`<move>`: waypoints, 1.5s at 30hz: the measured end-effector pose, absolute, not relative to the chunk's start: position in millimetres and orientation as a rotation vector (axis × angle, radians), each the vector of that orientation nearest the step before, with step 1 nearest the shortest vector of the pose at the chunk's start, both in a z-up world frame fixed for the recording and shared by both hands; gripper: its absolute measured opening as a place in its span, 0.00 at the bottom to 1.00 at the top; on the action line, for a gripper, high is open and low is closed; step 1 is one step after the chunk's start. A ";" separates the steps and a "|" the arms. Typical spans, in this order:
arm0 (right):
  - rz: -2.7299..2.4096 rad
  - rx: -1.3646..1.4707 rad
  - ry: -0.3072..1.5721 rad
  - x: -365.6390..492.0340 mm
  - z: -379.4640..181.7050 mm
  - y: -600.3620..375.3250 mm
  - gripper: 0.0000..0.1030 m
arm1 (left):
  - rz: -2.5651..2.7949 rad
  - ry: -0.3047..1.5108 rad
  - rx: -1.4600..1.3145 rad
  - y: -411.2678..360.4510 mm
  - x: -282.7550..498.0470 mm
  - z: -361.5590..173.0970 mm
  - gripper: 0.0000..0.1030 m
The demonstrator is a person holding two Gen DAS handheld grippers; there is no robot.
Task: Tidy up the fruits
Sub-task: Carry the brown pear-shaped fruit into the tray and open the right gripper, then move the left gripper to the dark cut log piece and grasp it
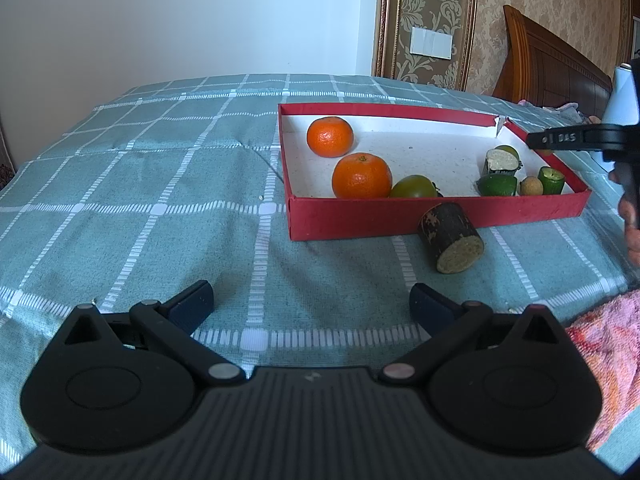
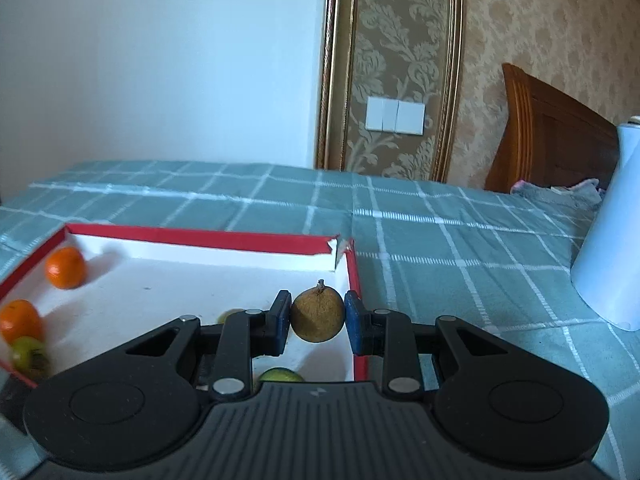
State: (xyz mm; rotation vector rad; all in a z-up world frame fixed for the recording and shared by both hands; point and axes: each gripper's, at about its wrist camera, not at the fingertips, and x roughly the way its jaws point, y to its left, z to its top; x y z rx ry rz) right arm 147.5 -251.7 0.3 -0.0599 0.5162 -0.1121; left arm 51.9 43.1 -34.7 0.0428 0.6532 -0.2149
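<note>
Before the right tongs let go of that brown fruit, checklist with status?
1. Right tongs shut on the small brown fruit: ok.
2. Fruit over the red box, near its right wall: ok.
3. Floor under the fruit free of other pieces: cannot tell, a green piece lies close.
4. Left tongs open, empty, clear of the box: ok.
5. Cane piece still outside on the cloth: not ok.

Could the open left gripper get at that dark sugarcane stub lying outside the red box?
Probably yes: the left gripper is open and only bare checked cloth separates it from the sugarcane stub, which lies against the red box.
</note>
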 end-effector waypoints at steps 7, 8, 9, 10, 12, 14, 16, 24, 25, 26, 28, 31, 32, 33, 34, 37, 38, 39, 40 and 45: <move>-0.125 -0.065 0.555 161.5 -10.4 -250.7 0.27 | -0.215 0.653 0.043 43.0 52.0 -34.7 1.00; -0.124 -0.061 0.561 162.9 -11.6 -251.1 0.27 | -0.215 0.653 0.043 42.9 52.1 -34.8 1.00; -0.124 -0.063 0.567 164.2 -13.0 -251.1 0.27 | -0.215 0.653 0.043 43.0 52.1 -34.8 1.00; -0.121 -0.066 0.575 164.5 -14.6 -250.8 0.27 | -0.215 0.653 0.043 42.9 52.1 -34.8 1.00; -0.119 -0.061 0.580 165.2 -16.8 -250.7 0.27 | -0.215 0.653 0.043 42.9 52.2 -34.8 1.00; -0.106 -0.060 0.581 164.4 -17.0 -249.7 0.27 | -0.214 0.653 0.044 42.8 52.2 -34.8 1.00; -0.094 -0.056 0.589 165.9 -17.5 -249.6 0.28 | -0.214 0.654 0.045 42.9 52.3 -35.0 1.00; -0.095 -0.064 0.597 165.1 -18.6 -247.6 0.30 | -0.212 0.655 0.050 43.2 52.8 -35.7 1.00; -0.096 -0.066 0.598 164.8 -19.1 -247.0 0.33 | -0.212 0.655 0.050 43.3 52.9 -35.9 1.00; -0.093 -0.071 0.599 164.5 -19.9 -246.0 0.35 | -0.212 0.655 0.051 43.3 52.9 -35.9 1.00; -0.101 -0.095 0.589 162.5 -20.3 -243.3 0.40 | -0.212 0.655 0.051 43.5 52.9 -36.0 1.00; -0.097 -0.095 0.580 159.5 -18.9 -243.4 0.44 | -0.212 0.655 0.051 42.6 52.8 -35.9 1.00; -0.092 -0.086 0.577 158.2 -17.9 -244.4 0.45 | -0.211 0.655 0.052 43.2 52.9 -36.0 1.00; -0.086 -0.075 0.574 156.9 -16.5 -245.6 0.48 | -0.211 0.655 0.053 42.2 52.7 -35.9 1.00; -0.082 -0.061 0.567 154.3 -14.6 -247.2 0.49 | -0.211 0.656 0.053 42.8 52.7 -36.0 1.00; -0.071 -0.045 0.555 147.9 -10.8 -250.3 0.53 | -0.210 0.656 0.056 42.2 53.0 -36.2 1.00; -0.069 -0.045 0.555 146.5 -10.2 -250.3 0.54 | -0.209 0.656 0.057 43.1 53.0 -36.4 1.00; -0.066 -0.041 0.553 144.7 -9.4 -250.3 0.56 | -0.209 0.657 0.058 42.7 53.3 -36.6 1.00; -0.063 -0.036 0.548 142.4 -8.1 -250.6 0.58 | -0.209 0.657 0.059 42.3 53.4 -36.5 1.00; -0.099 -0.047 0.507 124.8 1.9 -249.3 0.72 | -0.208 0.658 0.062 42.1 53.2 -36.5 1.00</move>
